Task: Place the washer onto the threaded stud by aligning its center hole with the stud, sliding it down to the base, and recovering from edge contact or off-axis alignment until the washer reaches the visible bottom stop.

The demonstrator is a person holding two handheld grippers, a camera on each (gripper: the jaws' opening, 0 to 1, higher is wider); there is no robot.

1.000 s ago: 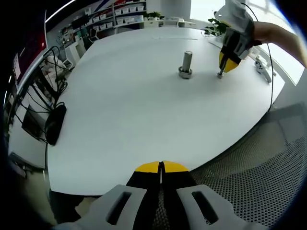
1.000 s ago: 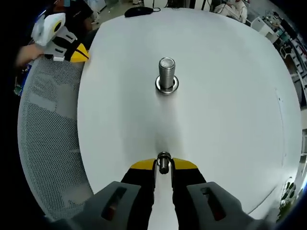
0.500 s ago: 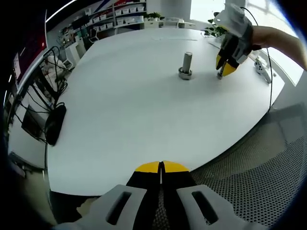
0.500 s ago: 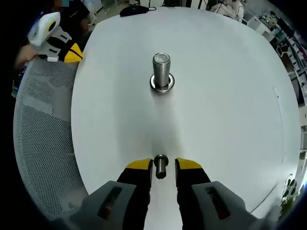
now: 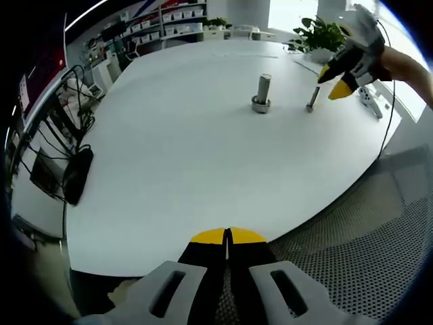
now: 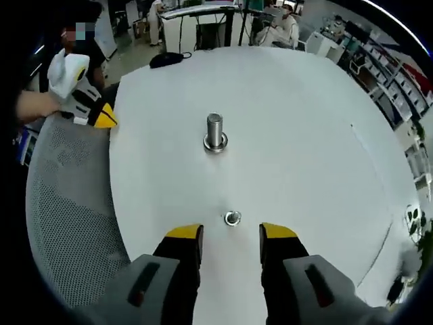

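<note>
On the white table [image 5: 183, 156] a large threaded stud [image 5: 263, 87] stands upright, with a metal ring [image 5: 261, 104] around its base. The stud [image 6: 215, 127] and its ring [image 6: 215, 143] lie straight ahead of my right gripper [image 6: 231, 233], which is open with nothing between its jaws. Just beyond its tips a small metal pin [image 6: 233, 218] stands alone on the table [image 6: 304, 156]. From the left gripper view that pin [image 5: 312, 98] is right of the stud, and the right gripper [image 5: 336, 80] hovers above it to the right. My left gripper [image 5: 227, 237] is shut over the table's near edge.
A grey mesh chair seat [image 5: 379, 230] borders the table edge, and the same seat [image 6: 67, 203] shows beside the left gripper [image 6: 91, 112], held by a hand. A black object [image 6: 166, 59] lies at the far table edge. Shelves and desks stand around the room.
My right gripper has opened, let go of the small pin and drawn back and up from it. The pin stays standing on the table. The left gripper has not moved.
</note>
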